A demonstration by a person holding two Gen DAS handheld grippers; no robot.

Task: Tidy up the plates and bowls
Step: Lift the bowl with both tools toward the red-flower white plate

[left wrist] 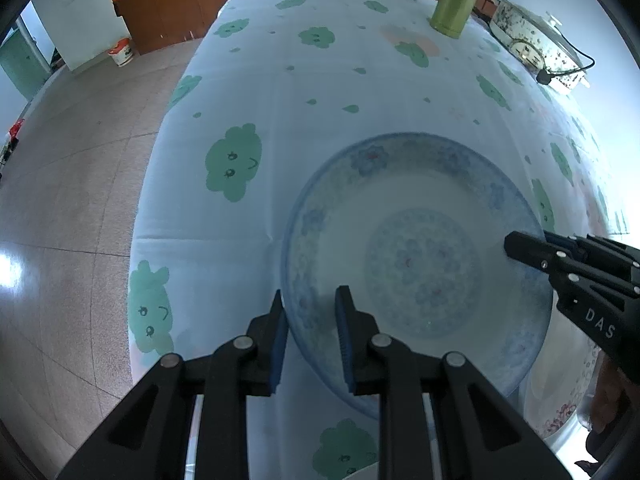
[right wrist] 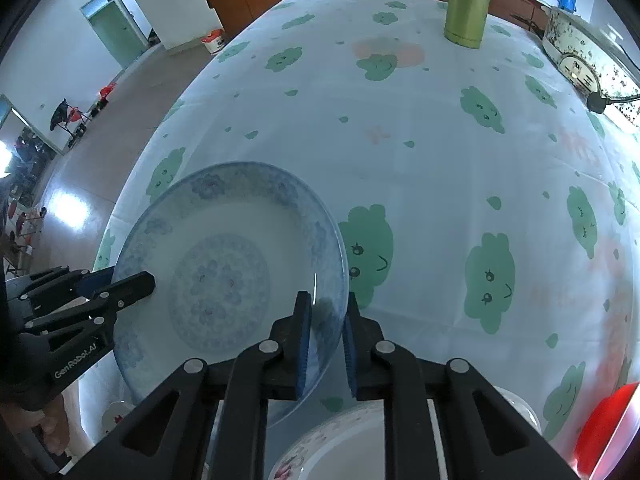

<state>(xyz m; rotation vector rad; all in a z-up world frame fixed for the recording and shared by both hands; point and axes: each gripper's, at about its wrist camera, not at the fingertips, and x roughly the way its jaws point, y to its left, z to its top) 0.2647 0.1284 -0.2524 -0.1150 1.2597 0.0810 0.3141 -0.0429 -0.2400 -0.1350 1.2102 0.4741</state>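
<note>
A wide, shallow blue-and-white ceramic plate with a floral band round its rim (left wrist: 416, 256) is gripped from opposite sides by both tools. The left gripper (left wrist: 312, 332) is clenched on the rim at the plate's left side, one blue pad under the lip and one inside the well; the right gripper (right wrist: 326, 340) pinches the opposite rim the same way. Taking it at two opposite points seems meant to keep so broad a dish level and stop it swinging, since a single pinch at one edge would leave the far side hanging.

The plate looks lifted a little clear of the worktop (left wrist: 320, 80), which is covered by a pale blue cloth printed with green clouds; whether it still touches the cloth I cannot tell. In the right wrist view, a white bowl with pink flowers (right wrist: 320, 448) lies just below and near the plate, and a red dish (right wrist: 608, 424) sits at the lower right edge. My reading is that the plate is being carried to be grouped or stacked with the other crockery.

Far across the worktop a tall olive-green metal flask (left wrist: 458, 0) stands upright, well apart from the work.
</note>
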